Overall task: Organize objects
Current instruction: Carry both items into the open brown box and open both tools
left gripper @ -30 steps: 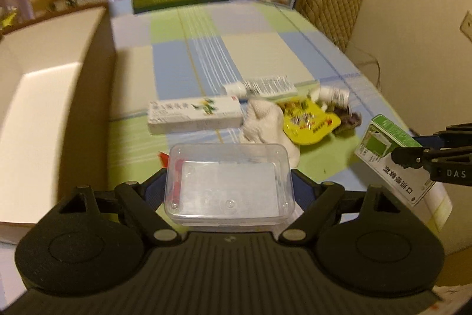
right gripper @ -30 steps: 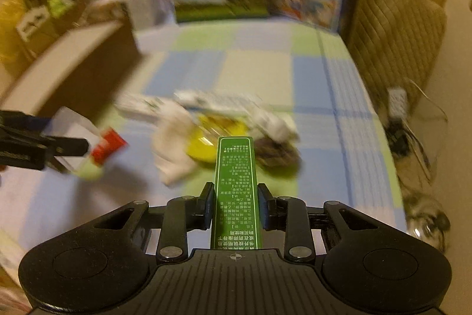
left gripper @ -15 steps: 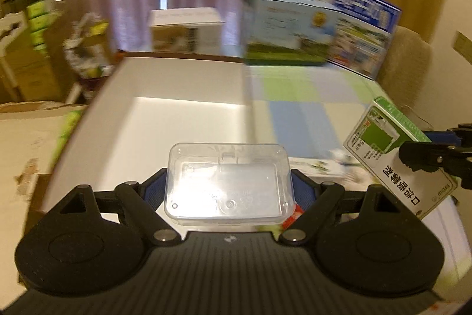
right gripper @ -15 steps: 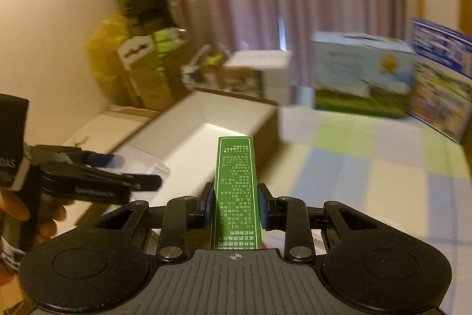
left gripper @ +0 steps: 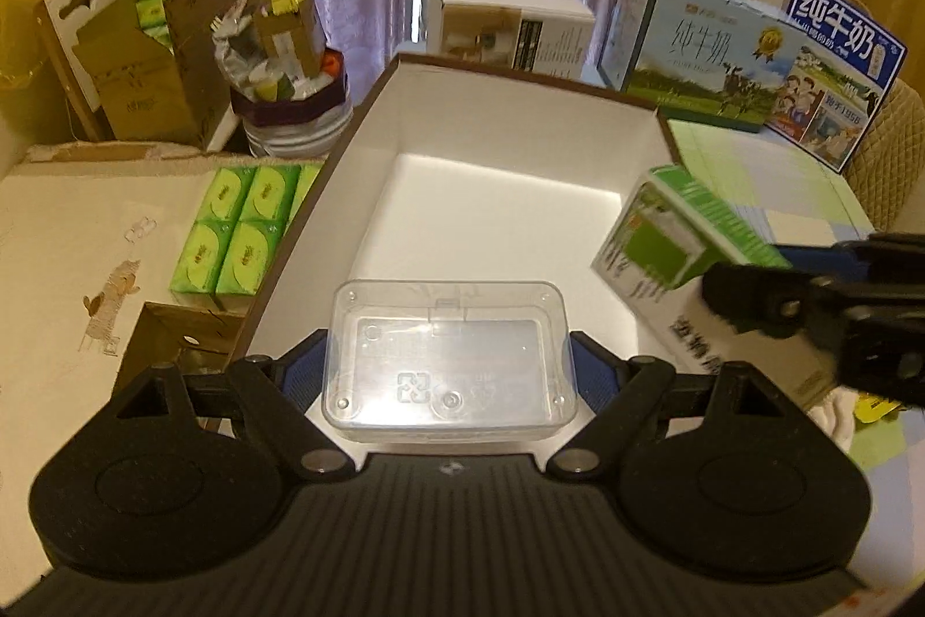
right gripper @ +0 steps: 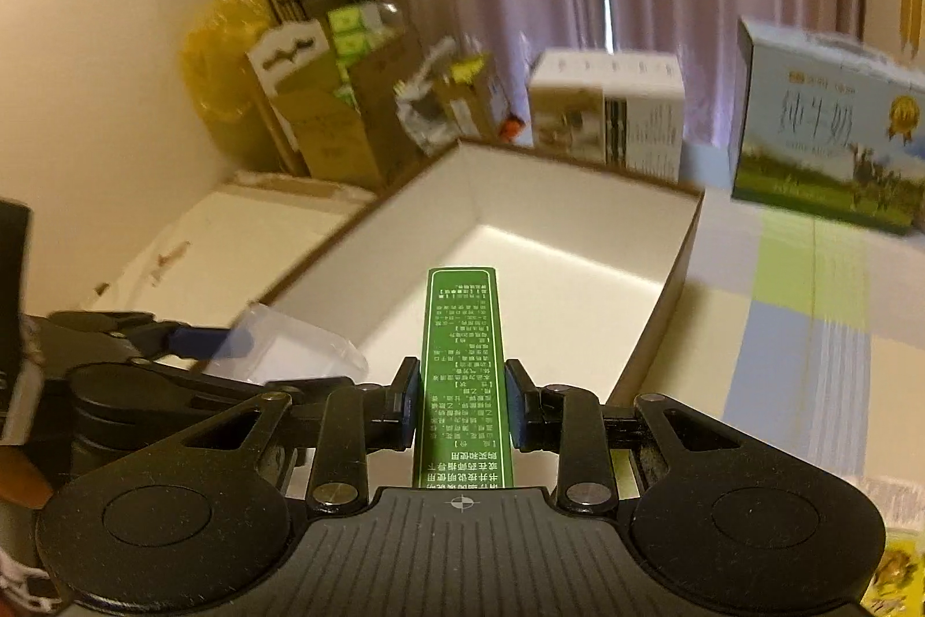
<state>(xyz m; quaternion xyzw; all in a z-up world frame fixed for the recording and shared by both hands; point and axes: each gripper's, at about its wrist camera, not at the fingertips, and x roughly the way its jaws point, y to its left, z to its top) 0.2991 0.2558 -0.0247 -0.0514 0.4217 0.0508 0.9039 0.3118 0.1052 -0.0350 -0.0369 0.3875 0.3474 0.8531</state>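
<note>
White-lined cardboard box (left gripper: 497, 189) is standing empty on the surface, awaiting both loads. The left tool (left gripper: 451, 374) is gripping a clear plastic case (left gripper: 451, 357) wide over its near edge; the right tool (right gripper: 462, 403) is clamping a green medicine carton (right gripper: 462, 374) narrowly. Transport is finishing; next, each tool needs lowering inside before releasing.

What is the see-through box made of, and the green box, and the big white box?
The see-through box looks like hard, glossy clear plastic: you see through it and its corners are moulded. The green box seems thin printed cardboard with sharp folded edges. The big white box looks like stiff matte cardboard, brown along its rim.
</note>
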